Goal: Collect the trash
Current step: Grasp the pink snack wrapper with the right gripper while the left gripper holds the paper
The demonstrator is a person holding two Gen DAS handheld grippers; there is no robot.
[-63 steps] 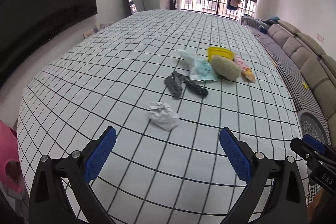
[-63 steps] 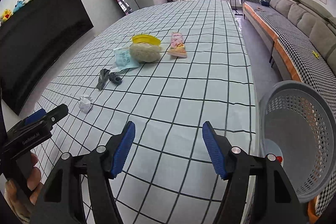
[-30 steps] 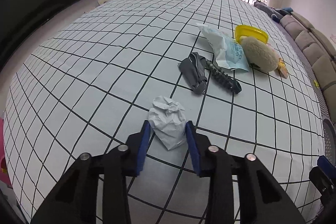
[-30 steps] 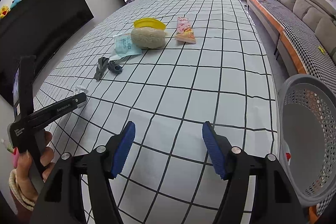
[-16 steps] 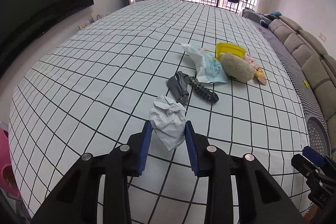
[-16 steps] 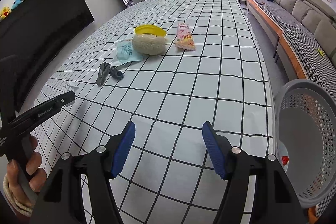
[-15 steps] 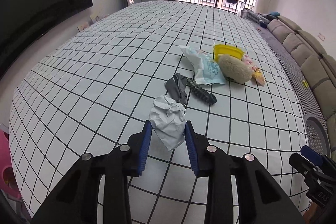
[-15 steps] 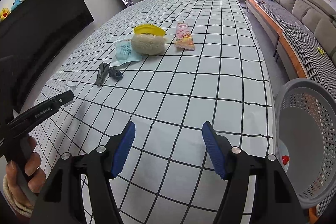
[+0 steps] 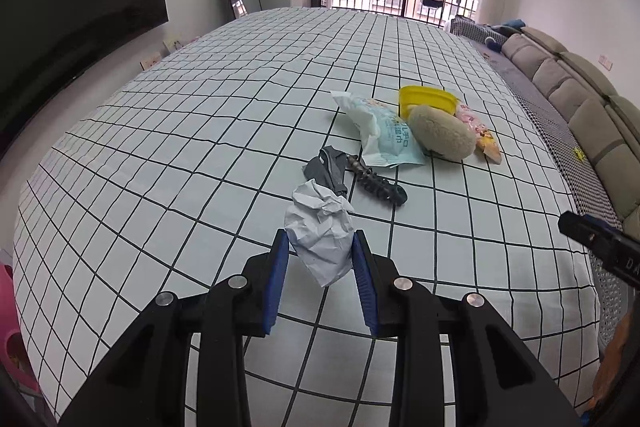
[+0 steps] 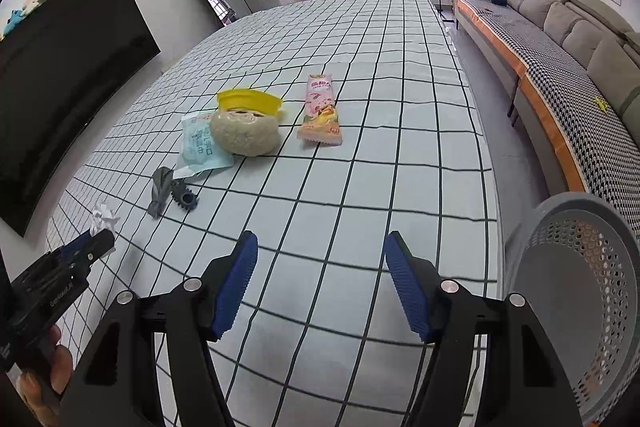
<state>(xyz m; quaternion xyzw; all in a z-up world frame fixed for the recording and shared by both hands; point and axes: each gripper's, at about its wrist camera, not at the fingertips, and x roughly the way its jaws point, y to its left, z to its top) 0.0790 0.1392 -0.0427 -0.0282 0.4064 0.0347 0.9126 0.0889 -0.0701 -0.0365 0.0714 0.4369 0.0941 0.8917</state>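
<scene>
The left tool [image 9: 319,263] pinches a crumpled white paper ball [image 9: 321,233] between its blue pads, and the ball sits clear of the table [image 9: 200,131] – a long surface under a white cloth with a black grid. From the right wrist view only a white tuft of the paper shows above the tip of the left tool, at the table's near left corner.

The right tool [image 10: 319,285] is spread wide with nothing between its pads, hovering over bare cloth near the table's right edge. Just beside that edge, off the table, stands a grey perforated basket [image 10: 592,307].

Further along the table the rest of the litter lies in a loose cluster: a dark grey wrapper [image 9: 330,169] touching a black ridged piece [image 9: 378,183], then a pale blue wet-wipe packet [image 9: 384,137], a beige fluffy lump [image 9: 442,137] resting against a yellow bowl [image 9: 426,99], and a pink snack wrapper [image 10: 322,111] a little apart to the right.

A grey sofa [image 10: 580,27] runs along the right wall – a dark screen [image 10: 60,67] along the left.
</scene>
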